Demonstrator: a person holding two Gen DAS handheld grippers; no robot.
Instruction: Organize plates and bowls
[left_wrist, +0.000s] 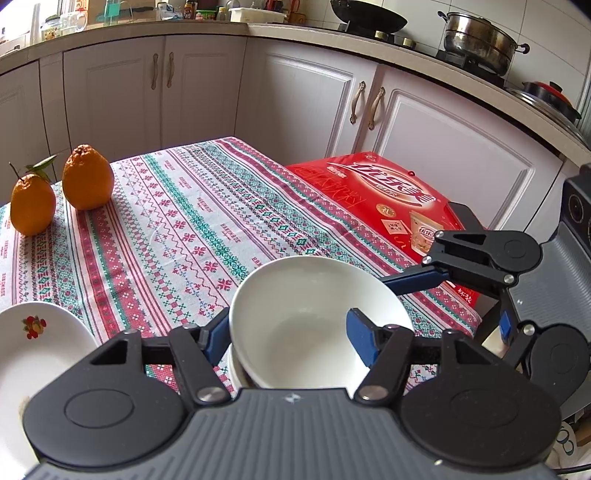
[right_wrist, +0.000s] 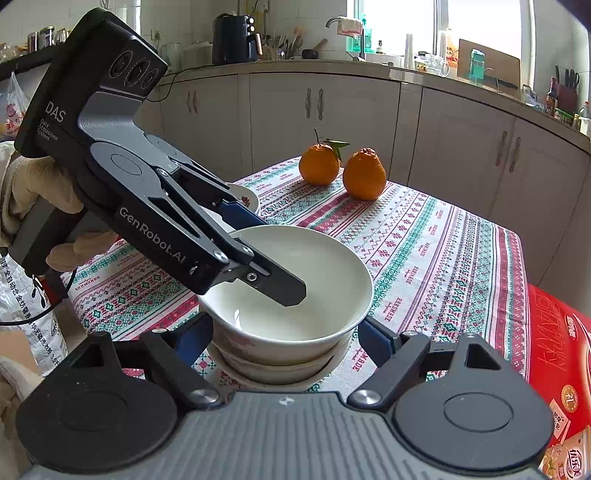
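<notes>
In the left view, the left gripper (left_wrist: 288, 332) held the rim of a white bowl (left_wrist: 314, 317), which sat tilted on other bowls on the table (left_wrist: 177, 229). A plate (left_wrist: 33, 343) lay just left. Two oranges (left_wrist: 86, 177) stood far back.

In the right view, the right gripper (right_wrist: 284, 338) was wide around the stack (right_wrist: 273, 365). A red box (right_wrist: 554, 347) stood right.

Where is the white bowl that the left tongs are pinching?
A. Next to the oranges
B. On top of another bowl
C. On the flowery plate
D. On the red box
B: the white bowl, gripped on its rim by the left tongs, sits tilted on a second bowl beneath it.
</notes>
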